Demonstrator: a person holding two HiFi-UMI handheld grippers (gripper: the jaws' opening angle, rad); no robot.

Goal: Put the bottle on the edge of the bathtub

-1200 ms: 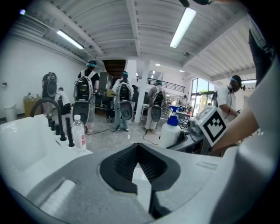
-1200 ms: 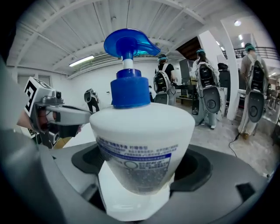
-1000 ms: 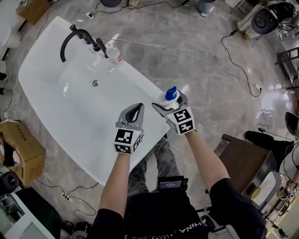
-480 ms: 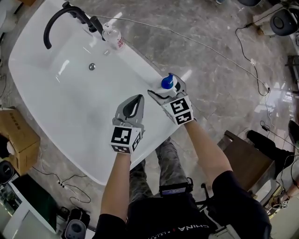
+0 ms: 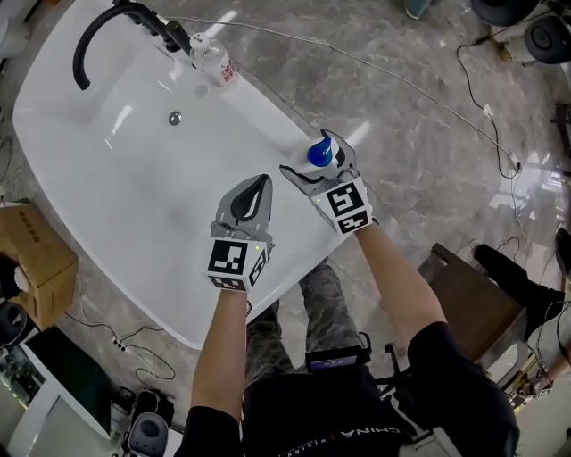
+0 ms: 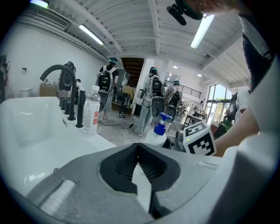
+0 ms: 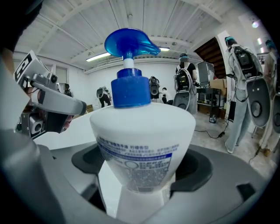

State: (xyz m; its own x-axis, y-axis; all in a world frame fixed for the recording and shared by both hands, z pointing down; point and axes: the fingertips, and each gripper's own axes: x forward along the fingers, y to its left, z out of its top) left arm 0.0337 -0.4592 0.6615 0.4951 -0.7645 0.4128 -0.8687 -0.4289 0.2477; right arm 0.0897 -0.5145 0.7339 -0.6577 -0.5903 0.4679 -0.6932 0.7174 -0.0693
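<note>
**Head view.** A white bathtub (image 5: 116,187) is seen from above on a marbled floor (image 5: 419,98). A black faucet (image 5: 107,20) and a clear water bottle (image 5: 214,61) with a red label are found at its far rim, and a drain (image 5: 175,117) is set in its bottom. The pump bottle (image 5: 319,154), white with a blue head, is held upright at the tub's near right edge, clamped by the right tool (image 5: 314,162). The left tool (image 5: 259,184) is held over the basin just beside it, with its jaws brought together and nothing in them. A cardboard box (image 5: 31,254) is seen on the floor to the left.

**Left gripper view.** The left tool (image 6: 138,149) is shown with its jaw tips touching and empty. Beyond them the pump bottle (image 6: 158,131) is seen on the rim, with the faucet (image 6: 59,74) and water bottle (image 6: 91,111) farther along.

**Right gripper view.** The pump bottle (image 7: 142,144) is gripped low on its body by the right tool (image 7: 140,186), with one jaw pressed against each side. Whether its base touches the white rim below cannot be told. The left tool (image 7: 50,105) is visible at the left.
</note>
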